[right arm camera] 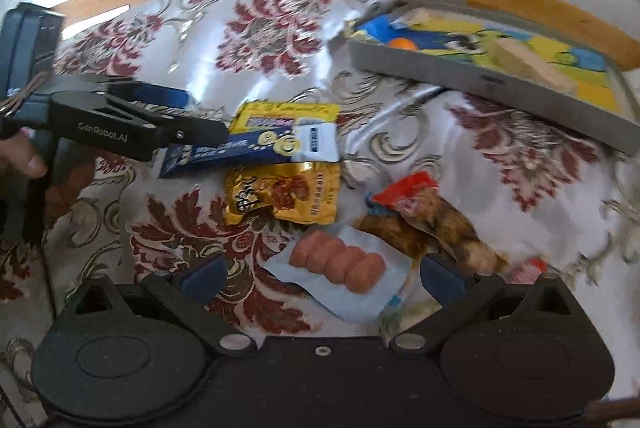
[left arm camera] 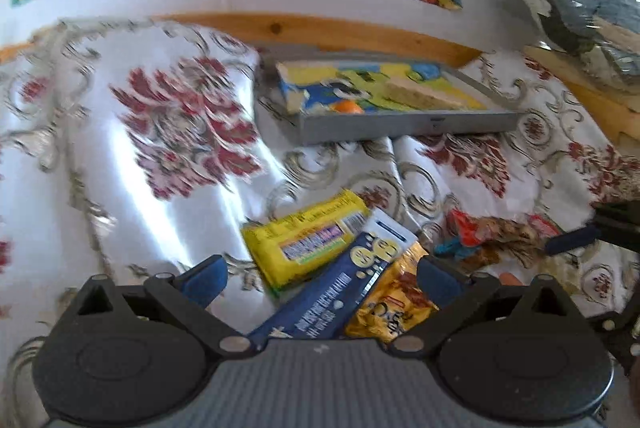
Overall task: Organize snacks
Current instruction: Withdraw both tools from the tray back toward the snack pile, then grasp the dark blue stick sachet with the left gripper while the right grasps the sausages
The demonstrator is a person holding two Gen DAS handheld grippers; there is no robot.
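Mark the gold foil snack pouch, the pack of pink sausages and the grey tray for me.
Gold foil snack pouch (right arm camera: 282, 193): right wrist view, centre of its printed face.
Clear pack of pink sausages (right arm camera: 338, 264): right wrist view, middle sausage.
Grey rectangular tray (left arm camera: 404, 125): left wrist view, near side wall.

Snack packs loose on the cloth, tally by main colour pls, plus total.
Yellow: 1, the yellow pack
Navy: 1, the navy pack
Gold: 1, the gold pack
Red-topped clear: 1, the brown snack pack
Pale blue: 1, the sausage pack
Total: 5
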